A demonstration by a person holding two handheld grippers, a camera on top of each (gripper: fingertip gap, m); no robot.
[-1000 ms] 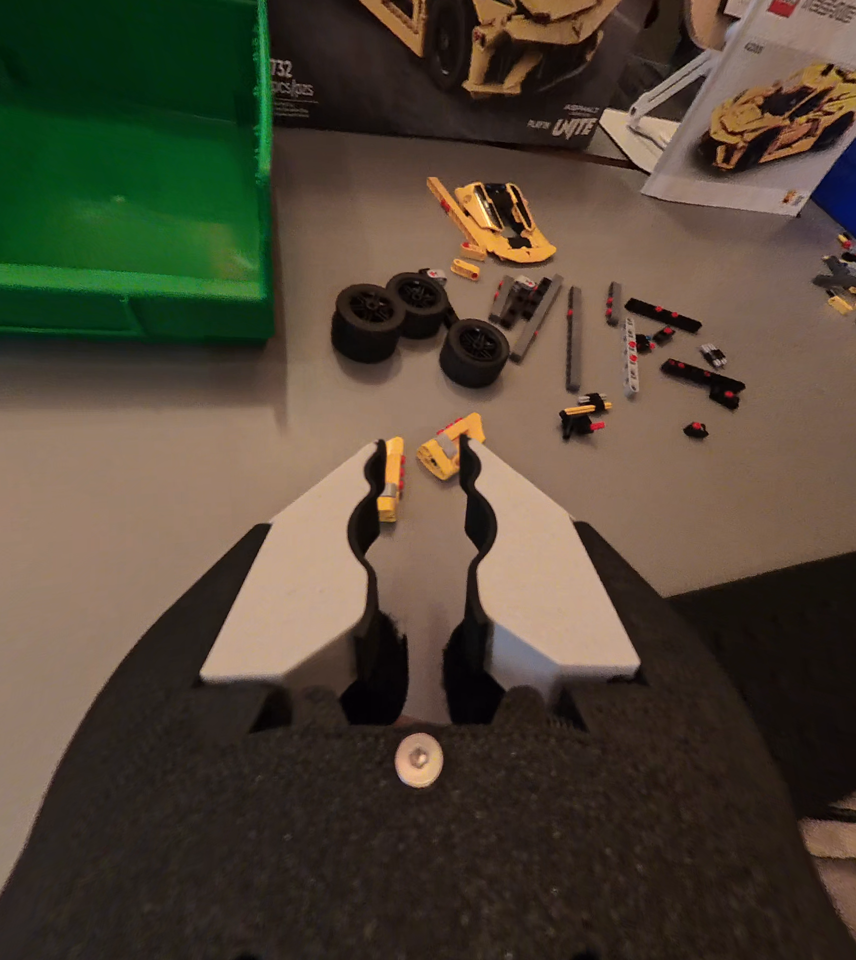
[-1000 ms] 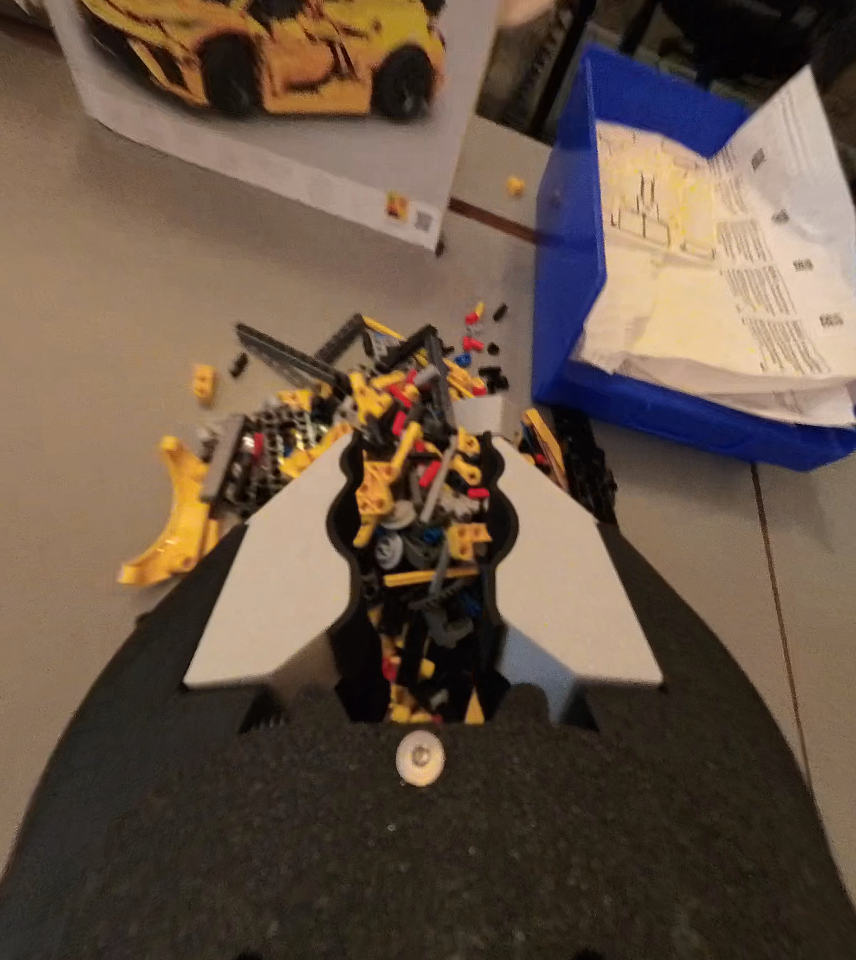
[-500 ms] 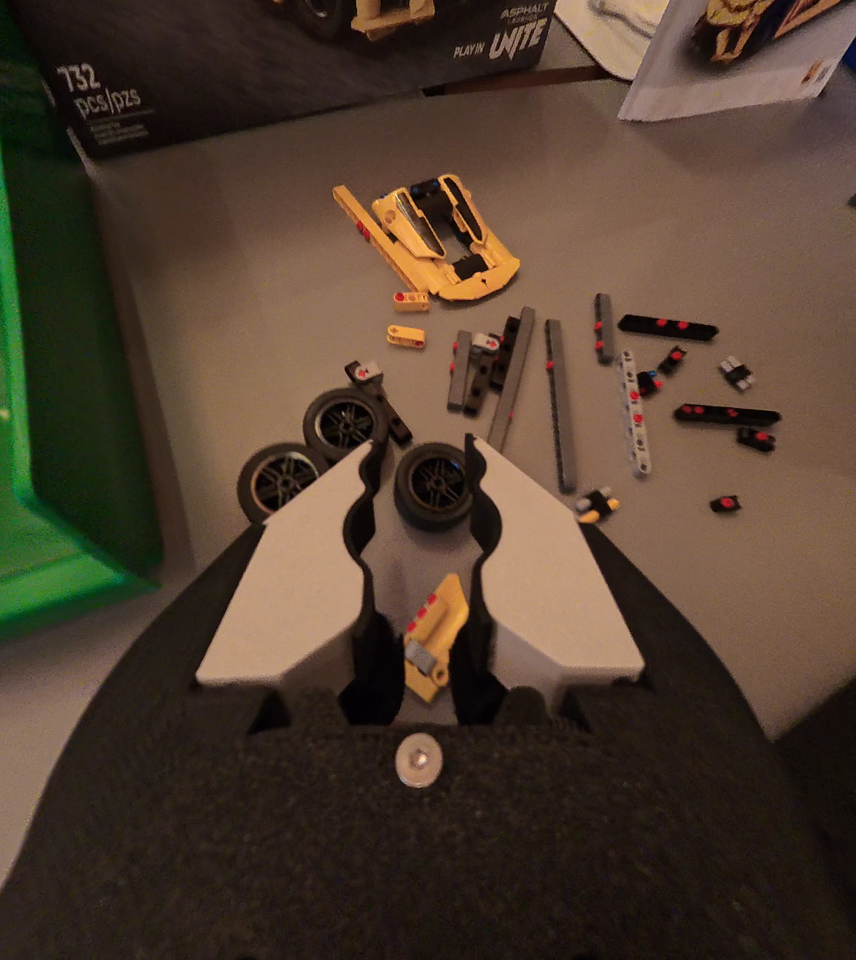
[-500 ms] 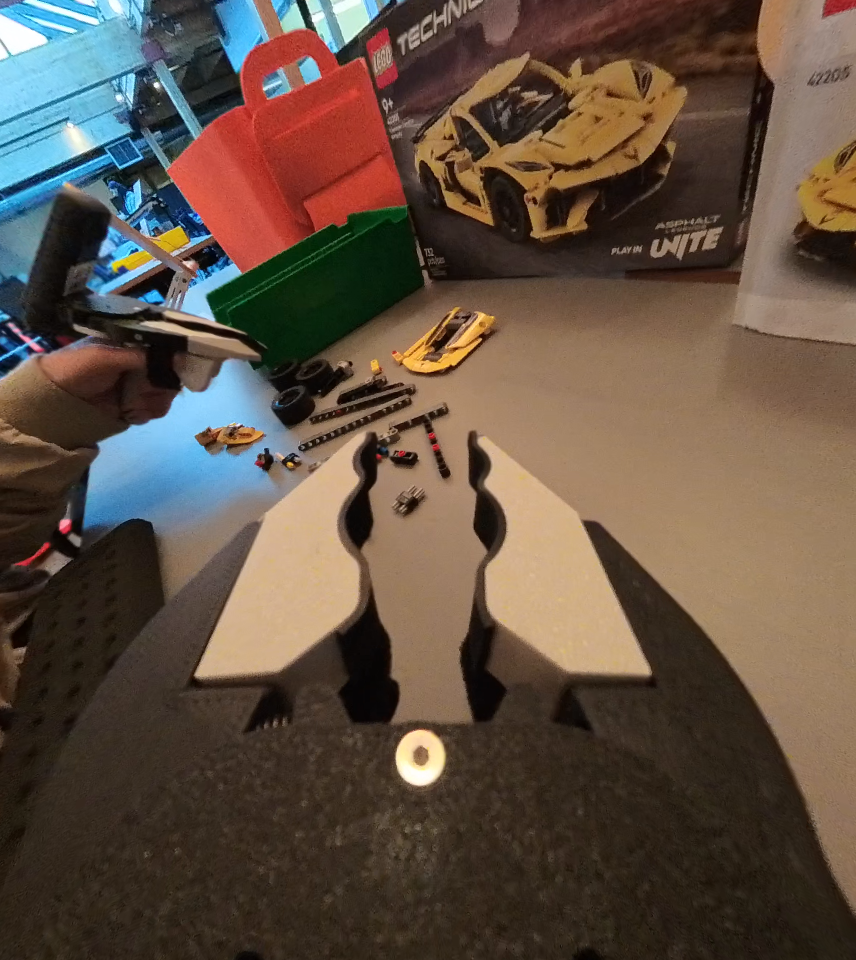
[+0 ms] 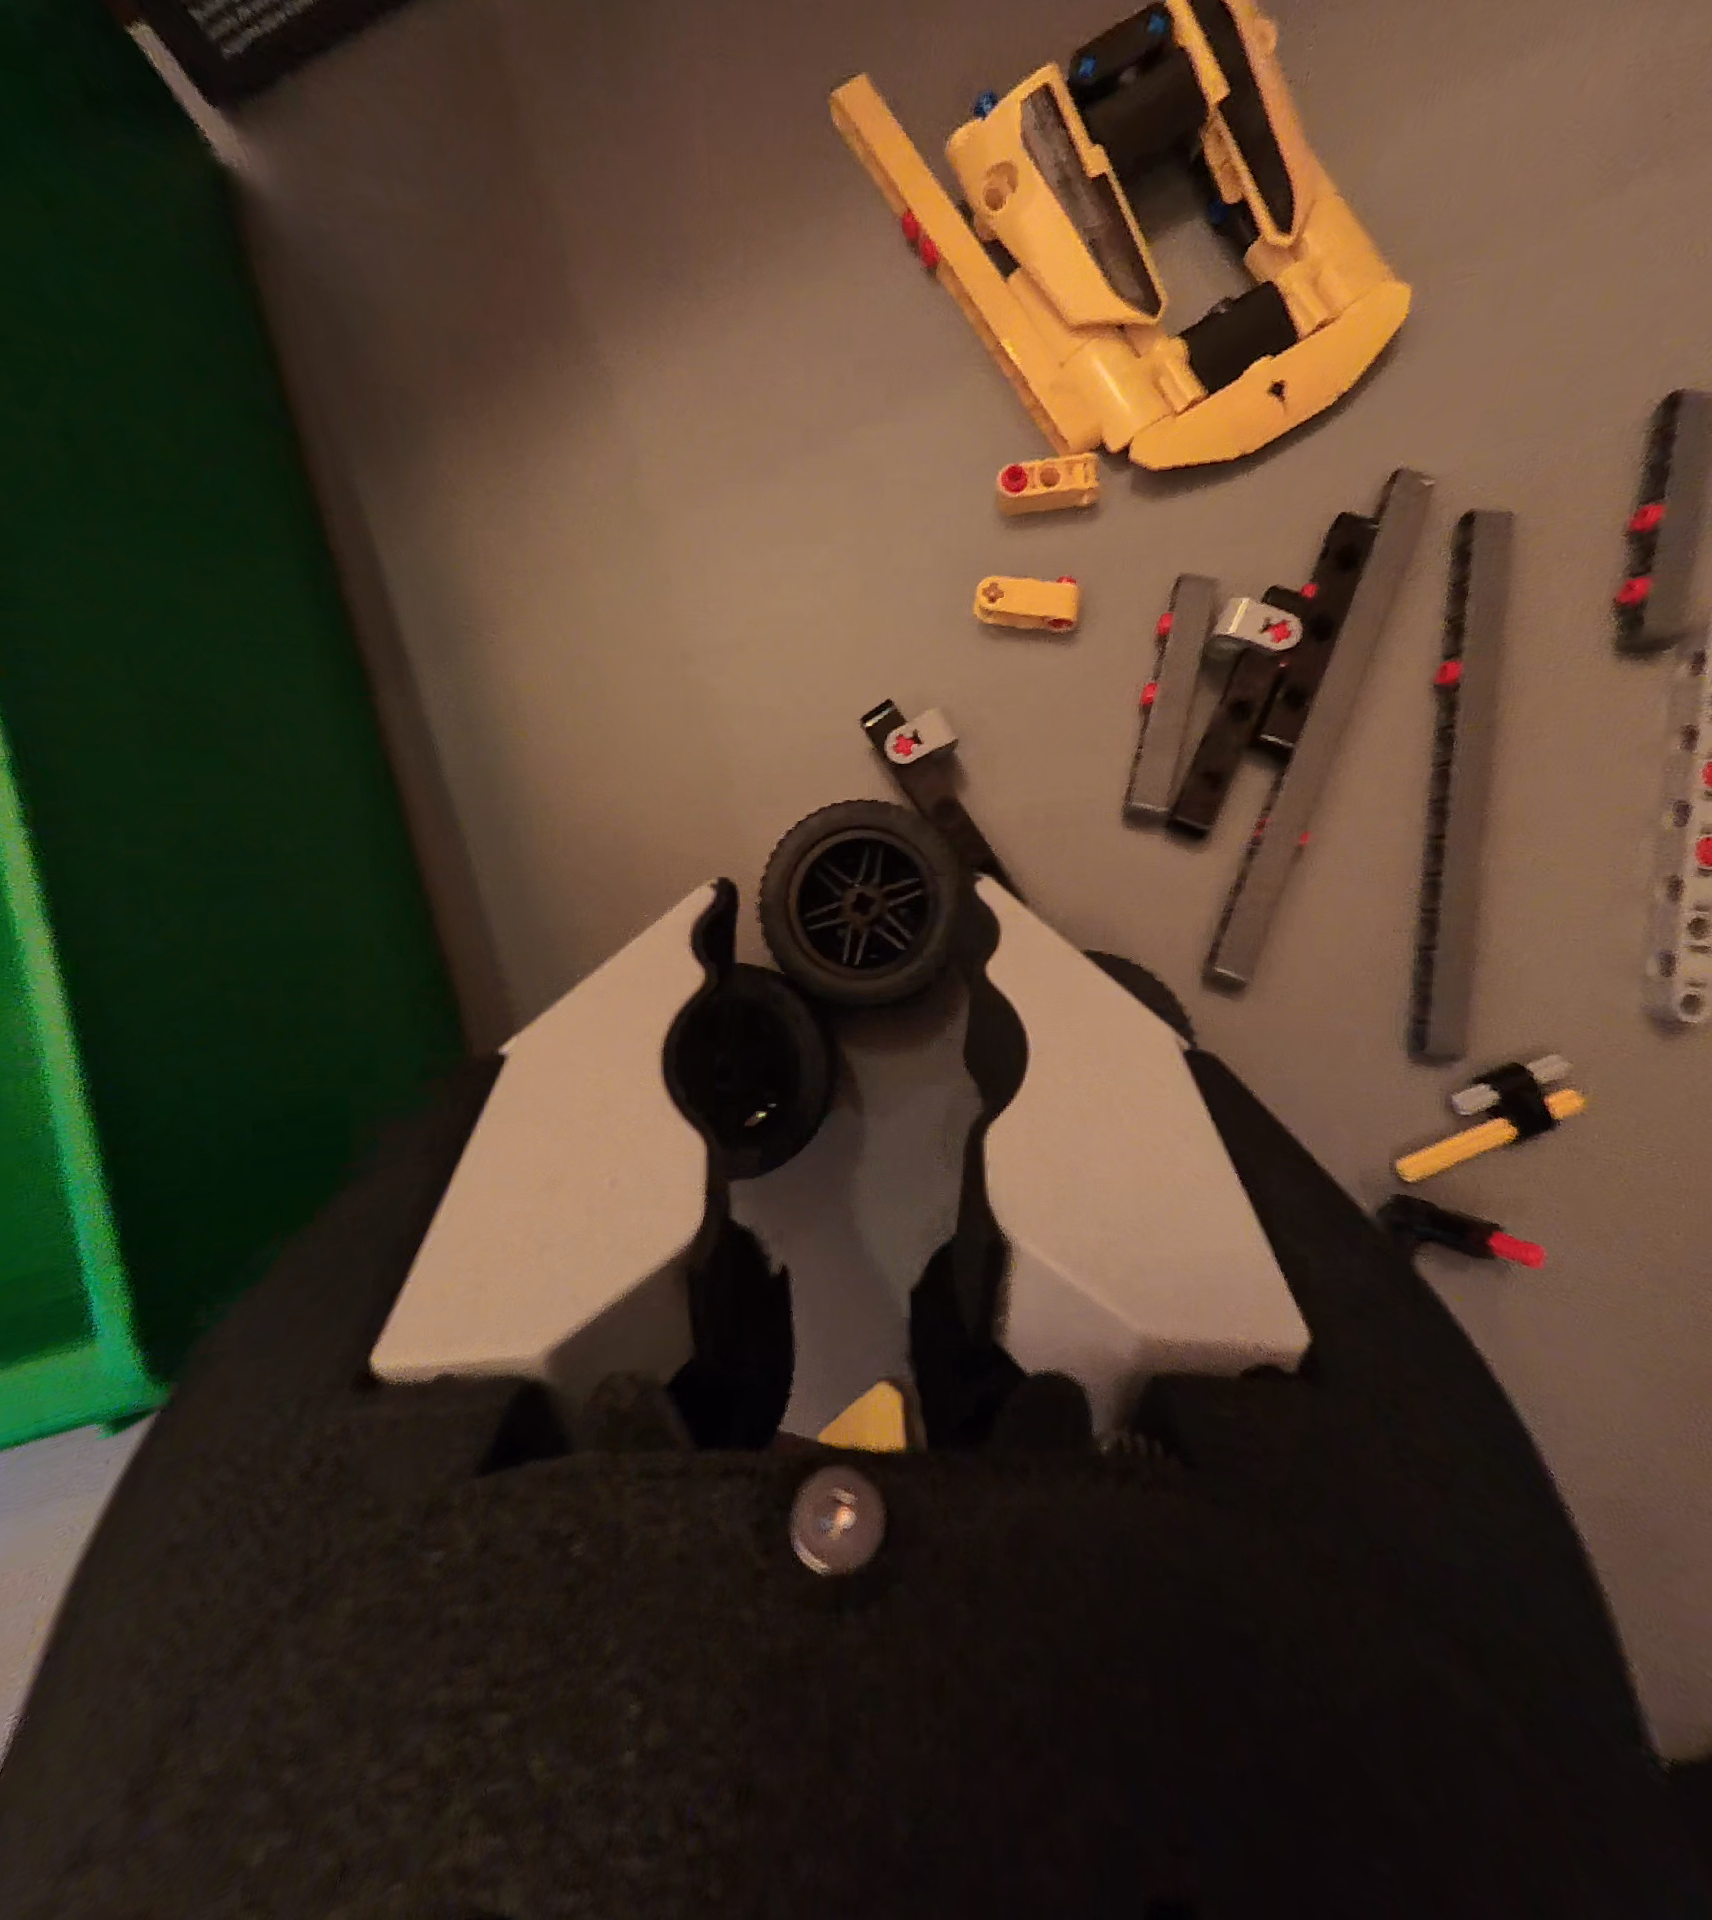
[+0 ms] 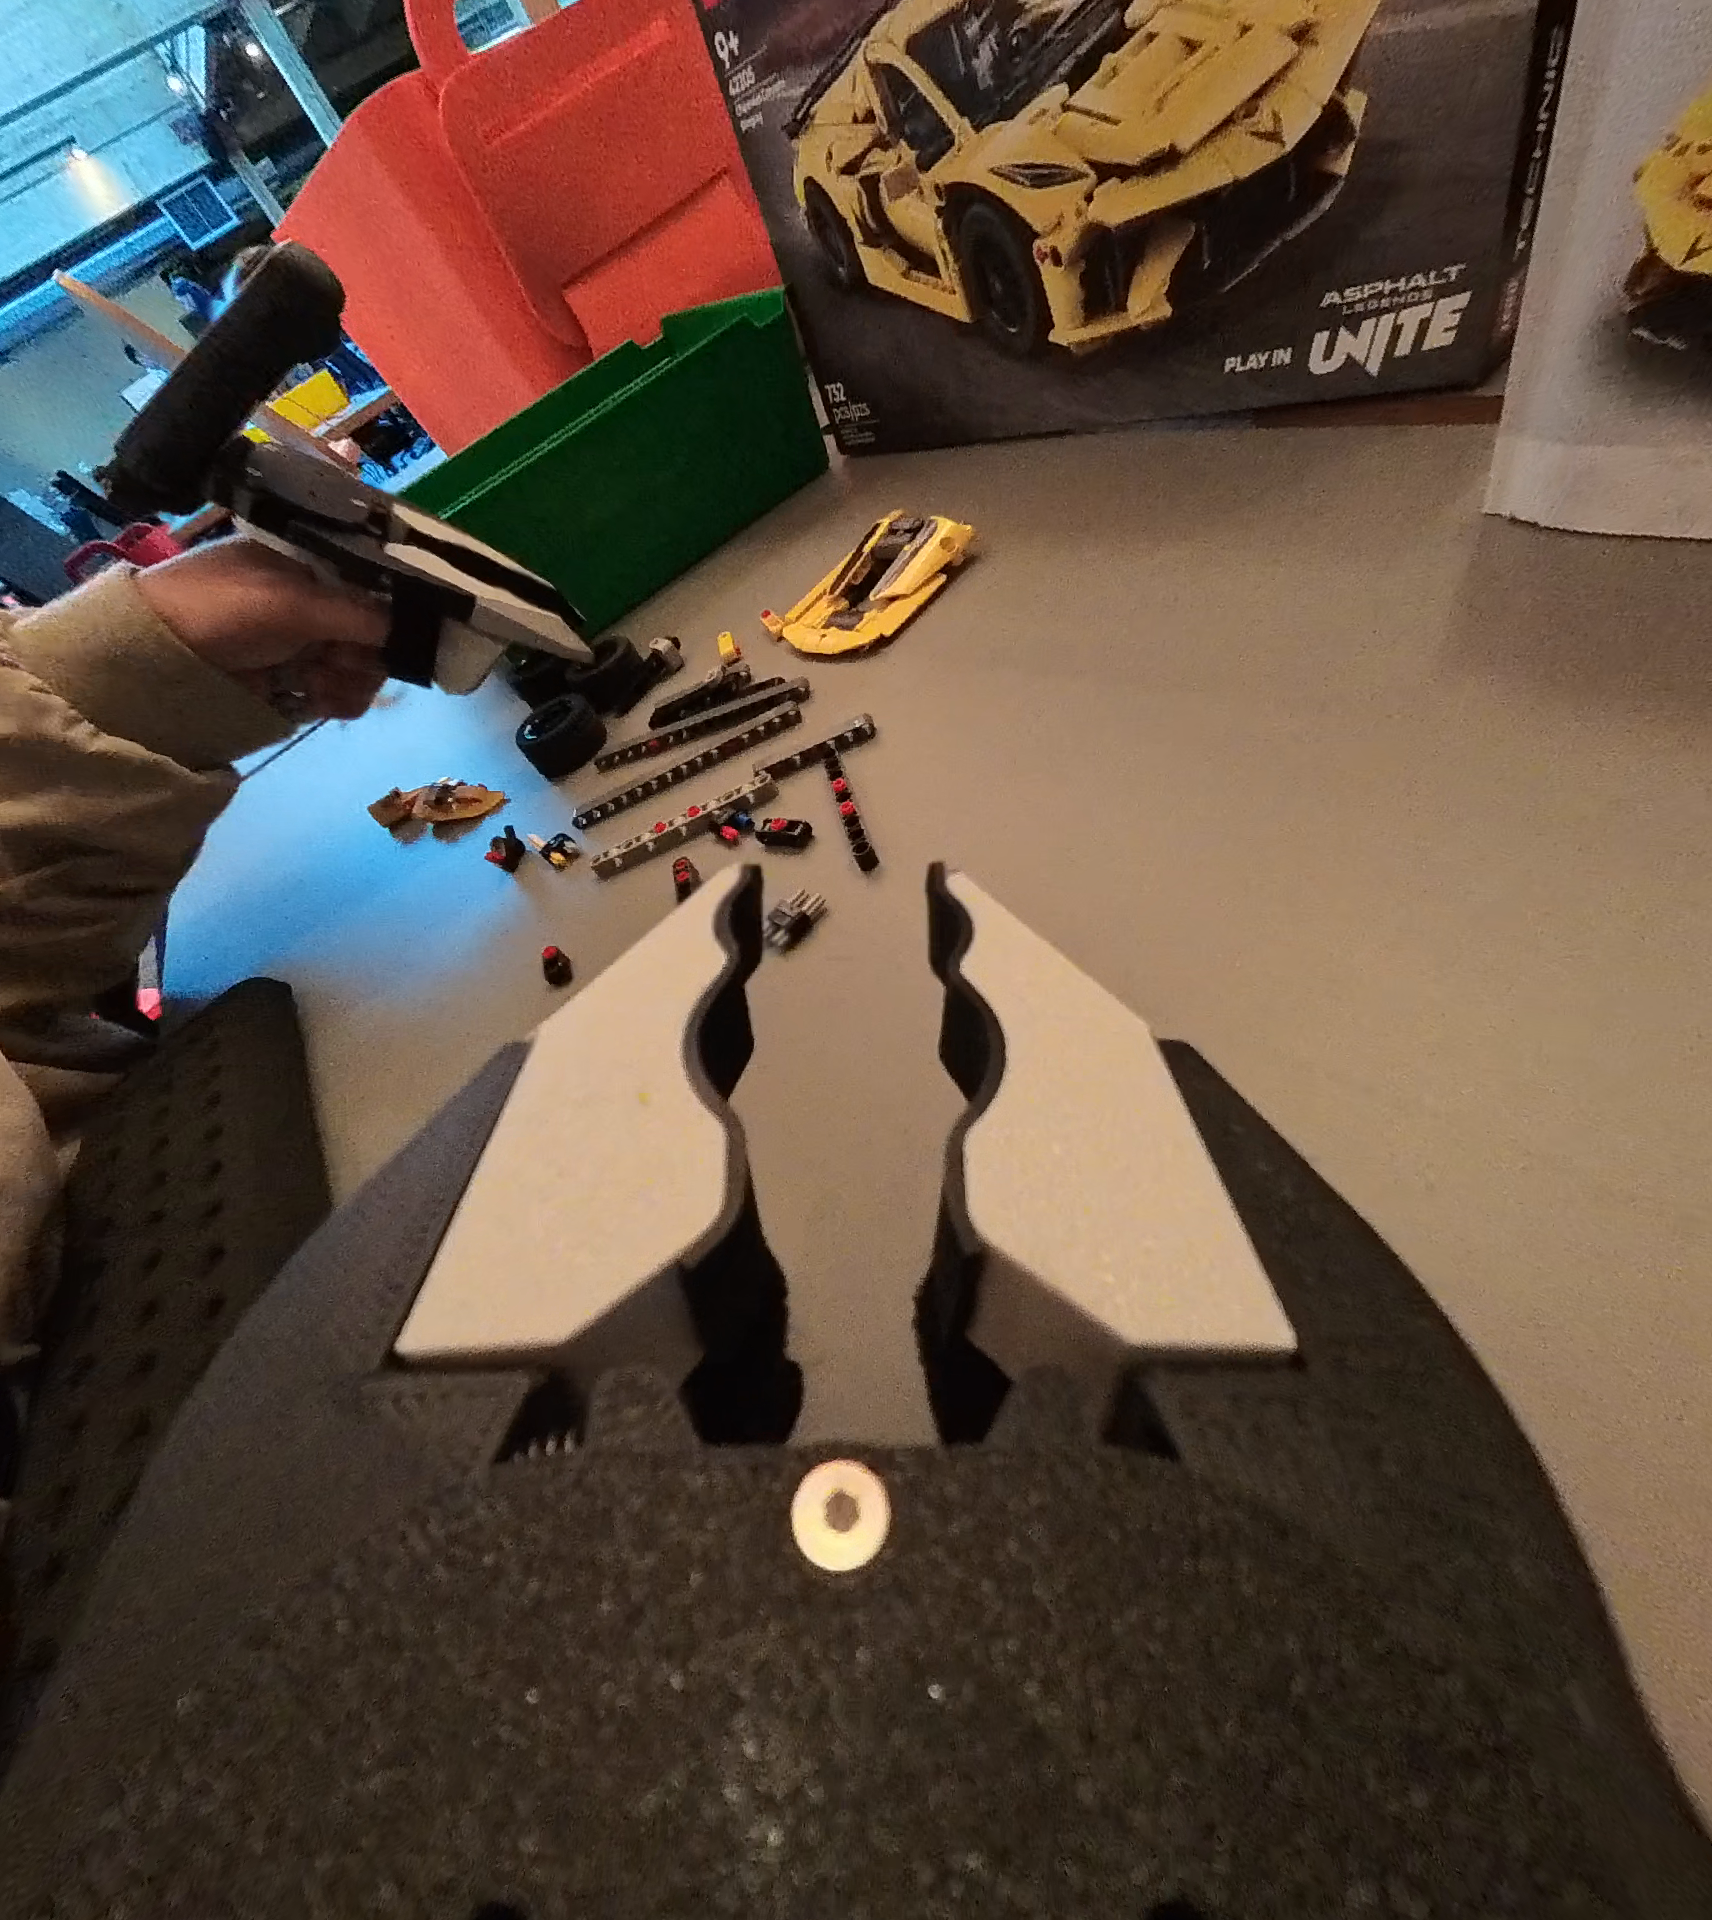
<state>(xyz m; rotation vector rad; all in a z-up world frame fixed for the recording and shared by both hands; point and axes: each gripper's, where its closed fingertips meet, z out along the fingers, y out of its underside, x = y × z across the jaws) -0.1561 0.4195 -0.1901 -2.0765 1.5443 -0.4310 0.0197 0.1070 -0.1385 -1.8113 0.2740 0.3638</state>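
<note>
Hovering over two black toy wheels, the left hand-held gripper (image 5: pixel 847 904) is released, fingers spread, nothing grasped. One wheel (image 5: pixel 862 902) with a dark spoked rim sits right between the fingertips; a second wheel (image 5: pixel 748 1070) lies just behind it against the left finger, mostly in shadow. Cannot tell if the fingers touch either wheel. A third wheel (image 6: pixel 561 736) lies just beside them on the grey tabletop (image 5: pixel 623 520). A small yellow piece (image 5: pixel 867 1418) peeks out deep between the fingers at the gripper base.

Right hand-held gripper (image 6: pixel 844 883) is also released, empty, low over bare tabletop; nearest thing is a tiny dark grey connector (image 6: pixel 795 914) by its left fingertip.

Beyond the wheels: a yellow car body section (image 5: pixel 1143 270) with black inserts, two small yellow connectors (image 5: pixel 1047 485), grey and black beams (image 5: pixel 1299 727) with red pins, laid roughly side by side.

Green bin (image 6: pixel 644 468) stands left of the parts, close to the wheels; its inside is not visible. Red carrier (image 6: pixel 540 197) behind it. The kit box (image 6: pixel 1143 208) with a yellow car picture stands at the back, with a booklet (image 6: pixel 1683 260) to its right.
</note>
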